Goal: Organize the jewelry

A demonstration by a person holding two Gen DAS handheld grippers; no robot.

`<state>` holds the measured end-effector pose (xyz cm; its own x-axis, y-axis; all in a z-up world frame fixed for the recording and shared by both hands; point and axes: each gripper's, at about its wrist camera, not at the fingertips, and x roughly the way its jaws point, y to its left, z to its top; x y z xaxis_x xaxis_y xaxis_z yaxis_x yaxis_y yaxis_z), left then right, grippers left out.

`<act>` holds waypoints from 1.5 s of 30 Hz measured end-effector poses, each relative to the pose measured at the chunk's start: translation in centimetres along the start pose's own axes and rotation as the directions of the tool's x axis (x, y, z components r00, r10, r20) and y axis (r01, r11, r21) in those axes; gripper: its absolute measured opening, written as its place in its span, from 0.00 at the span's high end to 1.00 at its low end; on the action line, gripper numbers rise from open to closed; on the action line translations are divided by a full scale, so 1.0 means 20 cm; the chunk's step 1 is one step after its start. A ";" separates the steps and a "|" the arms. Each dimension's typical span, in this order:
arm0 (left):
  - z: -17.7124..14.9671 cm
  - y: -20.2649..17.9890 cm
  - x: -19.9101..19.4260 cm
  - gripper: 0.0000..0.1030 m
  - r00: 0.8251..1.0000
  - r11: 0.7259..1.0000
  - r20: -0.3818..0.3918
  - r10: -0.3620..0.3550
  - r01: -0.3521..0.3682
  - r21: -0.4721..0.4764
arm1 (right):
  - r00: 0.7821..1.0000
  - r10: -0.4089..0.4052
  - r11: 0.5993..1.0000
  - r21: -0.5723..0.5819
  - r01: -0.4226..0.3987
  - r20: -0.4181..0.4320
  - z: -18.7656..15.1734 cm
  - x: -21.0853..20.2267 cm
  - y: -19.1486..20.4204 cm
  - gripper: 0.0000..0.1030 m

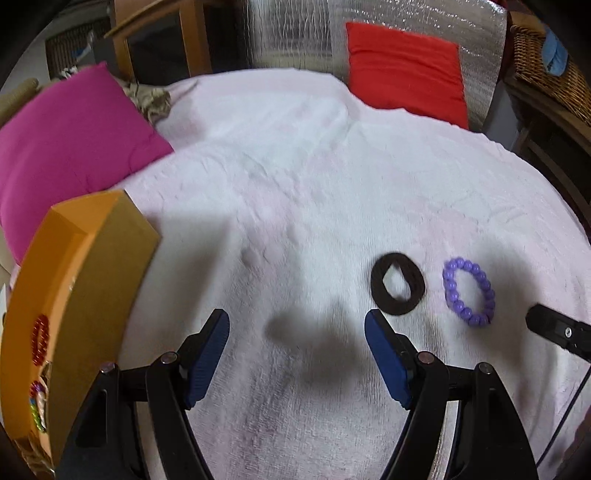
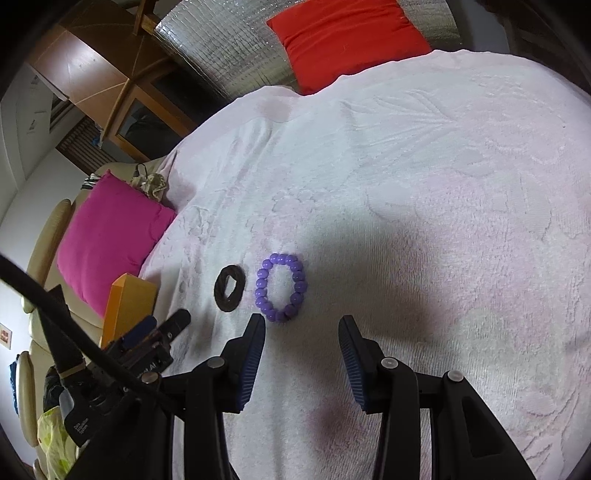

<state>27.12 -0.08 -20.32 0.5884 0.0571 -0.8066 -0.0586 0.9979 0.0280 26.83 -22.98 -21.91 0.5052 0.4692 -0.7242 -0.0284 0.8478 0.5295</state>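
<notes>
We see both the left gripper (image 1: 297, 354) and right gripper (image 2: 302, 349) gaping empty over the bed (image 1: 295, 184), black hair tie (image 1: 397, 283) beside purple bead bracelet (image 1: 469, 291).

Bed: a soft pale pink blanket (image 2: 424, 177) with leaf shapes covers it.
Pillows: a pink pillow (image 1: 70, 147) lies far left, a red pillow (image 1: 404, 70) far right.
Wall behind: a shiny silver sheet (image 1: 291, 33) hangs at the far end.
Furniture: a brown wooden cabinet (image 2: 99, 81) stands far left; a wicker basket (image 1: 543, 62) sits far right.
Light: soft, with dark shadows on the blanket.
</notes>
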 end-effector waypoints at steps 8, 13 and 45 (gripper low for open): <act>-0.02 -0.02 0.00 0.26 0.999 0.999 0.003 0.037 -0.038 0.027 | 0.998 -0.065 0.992 -0.106 0.067 0.023 0.04 0.12 0.07 0.57; -0.02 -0.03 0.01 0.26 0.999 0.998 -0.002 0.038 -0.038 0.041 | 0.989 -0.132 0.970 -0.199 0.142 0.063 0.04 0.19 0.13 0.61; 0.06 -0.19 0.07 0.25 0.996 0.994 0.069 -0.057 0.051 0.097 | 0.990 -0.139 0.983 -0.125 0.133 -0.038 -0.02 -0.12 -0.18 0.77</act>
<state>29.11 -3.79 -20.88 0.6447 0.0016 -0.7644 0.0499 0.9978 0.0442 25.28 -27.04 -22.21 0.4709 0.3562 -0.8071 -0.0689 0.9269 0.3689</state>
